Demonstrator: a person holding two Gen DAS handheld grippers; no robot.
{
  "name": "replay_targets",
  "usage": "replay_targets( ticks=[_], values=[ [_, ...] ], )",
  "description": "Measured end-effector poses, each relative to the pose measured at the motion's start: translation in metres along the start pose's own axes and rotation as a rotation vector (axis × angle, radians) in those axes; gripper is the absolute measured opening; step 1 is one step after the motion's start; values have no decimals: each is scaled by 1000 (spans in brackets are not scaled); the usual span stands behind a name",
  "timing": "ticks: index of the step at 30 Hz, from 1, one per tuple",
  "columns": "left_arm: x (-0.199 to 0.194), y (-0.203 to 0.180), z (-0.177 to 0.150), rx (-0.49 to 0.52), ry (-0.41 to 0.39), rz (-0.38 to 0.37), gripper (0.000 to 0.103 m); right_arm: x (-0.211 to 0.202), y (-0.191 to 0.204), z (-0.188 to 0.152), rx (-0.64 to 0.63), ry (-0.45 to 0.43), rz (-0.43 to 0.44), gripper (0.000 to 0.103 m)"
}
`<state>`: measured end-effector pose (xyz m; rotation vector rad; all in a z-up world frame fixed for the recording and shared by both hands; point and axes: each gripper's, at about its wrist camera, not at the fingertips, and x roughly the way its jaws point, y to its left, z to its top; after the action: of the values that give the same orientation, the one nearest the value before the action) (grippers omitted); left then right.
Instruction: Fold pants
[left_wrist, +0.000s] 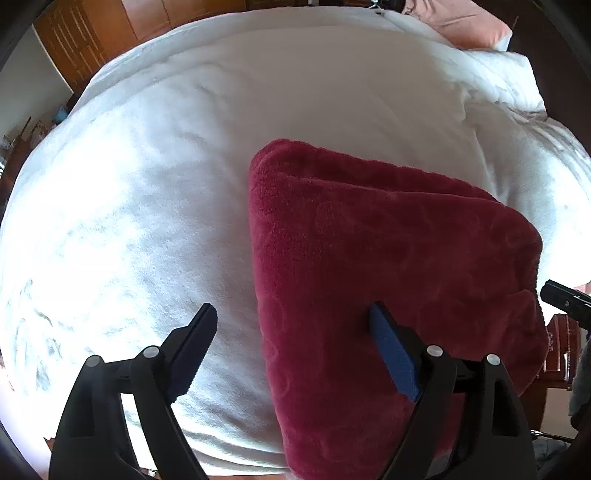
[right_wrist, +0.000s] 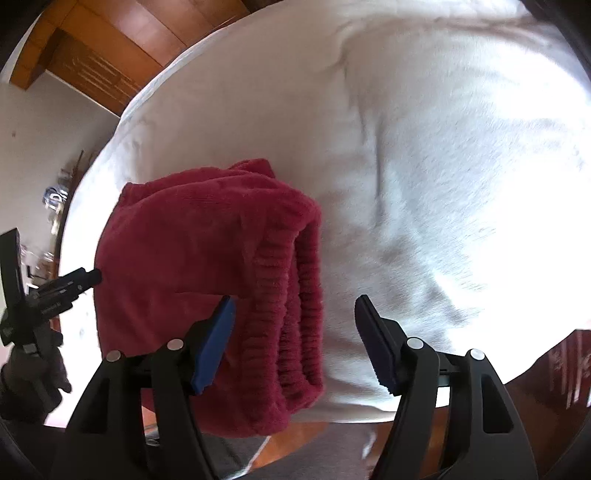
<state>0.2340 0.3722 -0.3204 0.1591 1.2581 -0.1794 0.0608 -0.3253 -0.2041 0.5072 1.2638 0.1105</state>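
Both grippers hang spread and empty over the red pants (left_wrist: 388, 266), folded into a thick bundle on the white bed cover (left_wrist: 147, 203), the left gripper (left_wrist: 291, 325) straddling its left edge, the right gripper (right_wrist: 295, 314) straddling the ribbed waistband (right_wrist: 291, 306) side.

White-covered bed (left_wrist: 258, 92), wooden wardrobe (left_wrist: 110, 33), pale wall (right_wrist: 40, 140), bright daylight
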Motion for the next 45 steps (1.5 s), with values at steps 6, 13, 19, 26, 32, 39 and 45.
replay_targets(
  ticks=[6, 13, 19, 26, 32, 39, 45],
  values=[
    [4, -4, 8, 15, 8, -7, 84, 20, 10, 3, -6, 40, 56, 78],
    [10, 0, 9, 6, 23, -42, 86, 44, 12, 11, 40, 68, 100, 85],
    [27, 25, 7, -158, 84, -321, 86, 67, 5, 20, 117, 115, 169, 90],
    [50, 29, 2, -141, 119, -386, 89, 91, 3, 21, 145, 169, 227, 90],
    [72, 33, 3, -166, 155, -426, 94, 113, 13, 29, 135, 198, 255, 90],
    [96, 32, 5, -258, 213, -542, 93, 124, 26, 40, 149, 249, 284, 73],
    [85, 31, 13, -235, 197, -579, 60, 104, 38, 49, 124, 237, 285, 45]
  ],
)
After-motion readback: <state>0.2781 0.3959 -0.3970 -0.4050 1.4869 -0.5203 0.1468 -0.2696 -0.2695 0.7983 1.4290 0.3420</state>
